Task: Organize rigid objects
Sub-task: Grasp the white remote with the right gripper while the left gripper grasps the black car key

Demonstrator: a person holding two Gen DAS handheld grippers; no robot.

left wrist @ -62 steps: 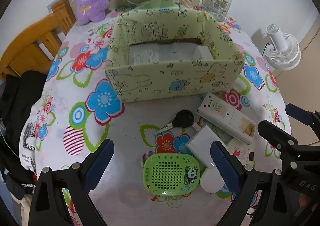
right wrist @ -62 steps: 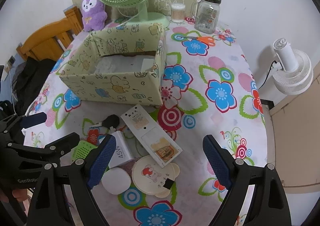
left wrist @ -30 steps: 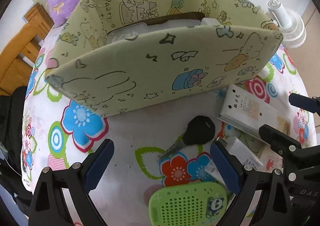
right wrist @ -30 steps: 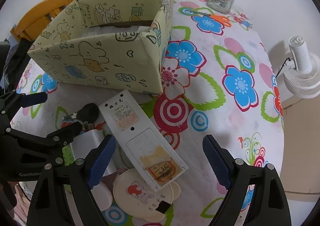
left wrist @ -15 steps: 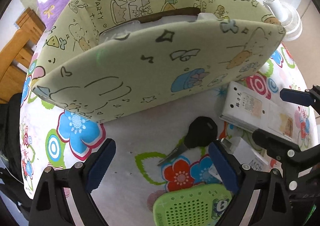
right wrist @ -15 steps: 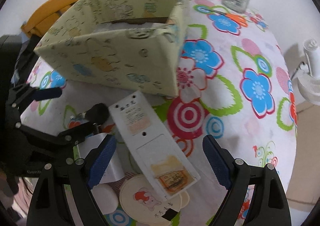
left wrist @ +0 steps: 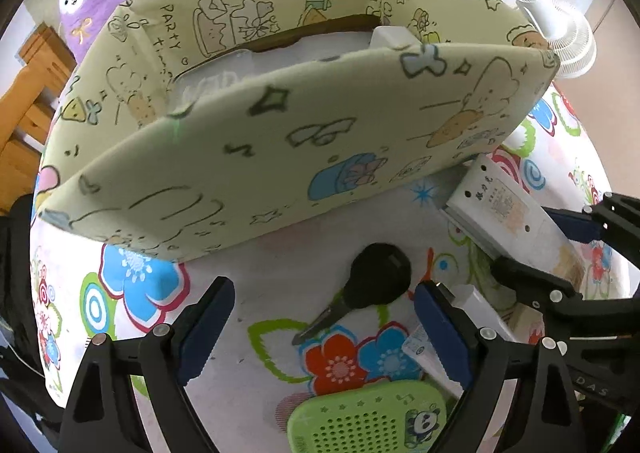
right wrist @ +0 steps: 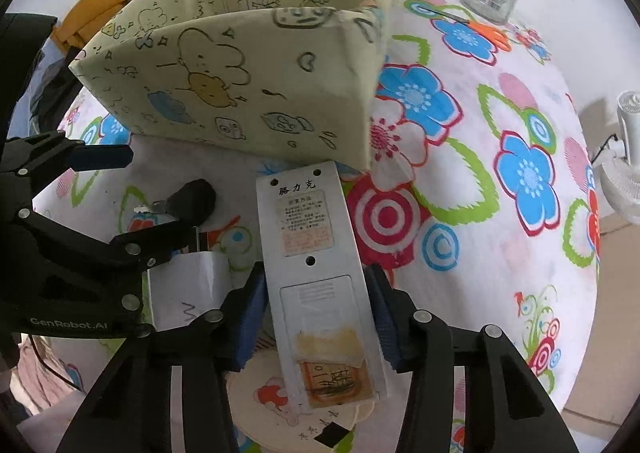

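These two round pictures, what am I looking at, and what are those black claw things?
Each black claw is a hand-held gripper that a person carries, with a fisheye camera looking along its fingers. One picture comes from the left gripper, which is open above a black key and a green speaker. The other comes from the right gripper, closed around a long white remote. Both face a patterned cardboard box on a flowered tablecloth.
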